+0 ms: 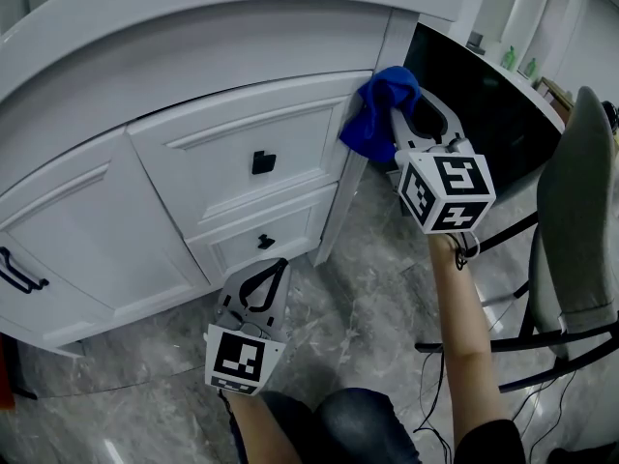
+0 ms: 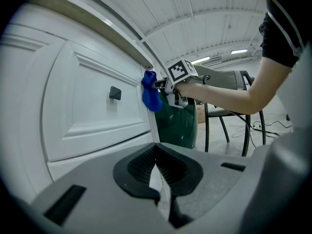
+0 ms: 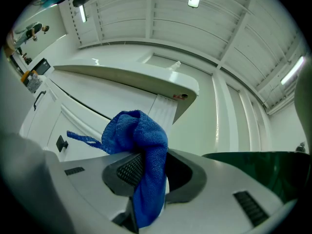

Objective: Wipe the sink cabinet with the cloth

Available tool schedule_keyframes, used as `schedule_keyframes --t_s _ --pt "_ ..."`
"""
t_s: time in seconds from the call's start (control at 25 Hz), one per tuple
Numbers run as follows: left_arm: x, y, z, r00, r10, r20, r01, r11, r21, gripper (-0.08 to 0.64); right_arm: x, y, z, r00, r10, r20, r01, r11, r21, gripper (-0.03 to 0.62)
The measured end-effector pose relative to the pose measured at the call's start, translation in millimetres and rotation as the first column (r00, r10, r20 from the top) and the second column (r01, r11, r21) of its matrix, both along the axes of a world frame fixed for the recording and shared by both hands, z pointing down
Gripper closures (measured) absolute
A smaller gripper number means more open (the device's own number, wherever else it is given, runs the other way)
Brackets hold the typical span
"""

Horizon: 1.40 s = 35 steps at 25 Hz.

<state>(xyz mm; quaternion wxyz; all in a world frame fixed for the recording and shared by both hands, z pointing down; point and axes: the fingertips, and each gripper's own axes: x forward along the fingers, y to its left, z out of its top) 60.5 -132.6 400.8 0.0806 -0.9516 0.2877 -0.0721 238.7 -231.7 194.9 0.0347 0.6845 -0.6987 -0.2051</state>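
W/ cloth (image 1: 379,114) clamped in R gripper (image 1: 404,116) at cabinet's (image 1: 193,75) right corner post beside top drawer (image 1: 218,167), firm flat pressure & overlapping strokes are best applied, L gripper (image 1: 267,271) (jaws together, empty) being held clear.

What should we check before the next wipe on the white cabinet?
1. Blue cloth clamped in the right claw: ok.
2. Cloth pressed against the sink cabinet at the top drawer's right edge: ok.
3. Left claw shut, empty, low and apart from the cloth: ok.
4. Drawer knob clear of the cloth: ok.
5. Chair apart from the right claw: ok.
6. Dirt on the cabinet: cannot tell.
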Motion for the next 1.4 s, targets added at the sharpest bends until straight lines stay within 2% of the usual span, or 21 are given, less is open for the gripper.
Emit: schedule_keyframes --t_s 1.0,1.4 --pt "5 1 -3 1.000 -0.003 -0.010 0.003 1.000 0.003 0.557 1 -3 47 0.999 -0.019 0.026 0.020 0.998 -0.066 0.477" --pt "8 3 -6 1.000 -0.003 -0.003 0.003 1.000 0.016 0.557 1 -3 65 0.999 -0.003 0.036 0.005 0.998 -0.062 0.477"
